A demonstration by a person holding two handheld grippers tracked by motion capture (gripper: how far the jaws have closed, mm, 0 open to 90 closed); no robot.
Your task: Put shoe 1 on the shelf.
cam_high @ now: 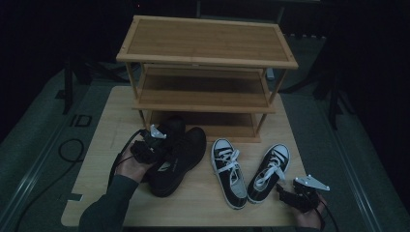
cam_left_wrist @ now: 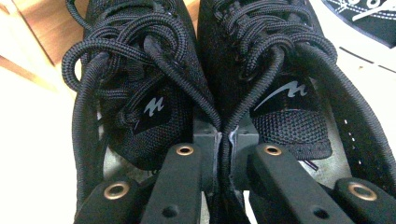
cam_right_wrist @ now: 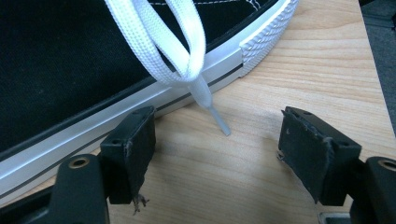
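Left claw (cam_high: pixel 153 145) sat over the pair of black trainers (cam_high: pixel 176 157) at the left-centre of the counter (cam_high: pixel 203 203), just in front of the wooden shoe rack (cam_high: pixel 205 72). In the left gripper view its jaws were pressed together, pinching the two inner collar walls of the trainers where the shoes met side by side; one jaw reached into each shoe opening. Black laces (cam_left_wrist: pixel 140 51) lay looped over both tongues, each tongue with a small pale logo. Whether the pair rested on the counter or hung just clear of it could not be told.

Right claw (cam_high: pixel 285 193) lay low at the counter's near right corner, jaws spread wide with bare wood between them. Just beside it stood the right one of two black-and-white canvas sneakers (cam_high: pixel 268 171); its white lace end (cam_right_wrist: pixel 217 119) trailed onto the counter between the spread jaws, touching neither. The other canvas sneaker (cam_high: pixel 229 171) lay between that shoe and the trainers.
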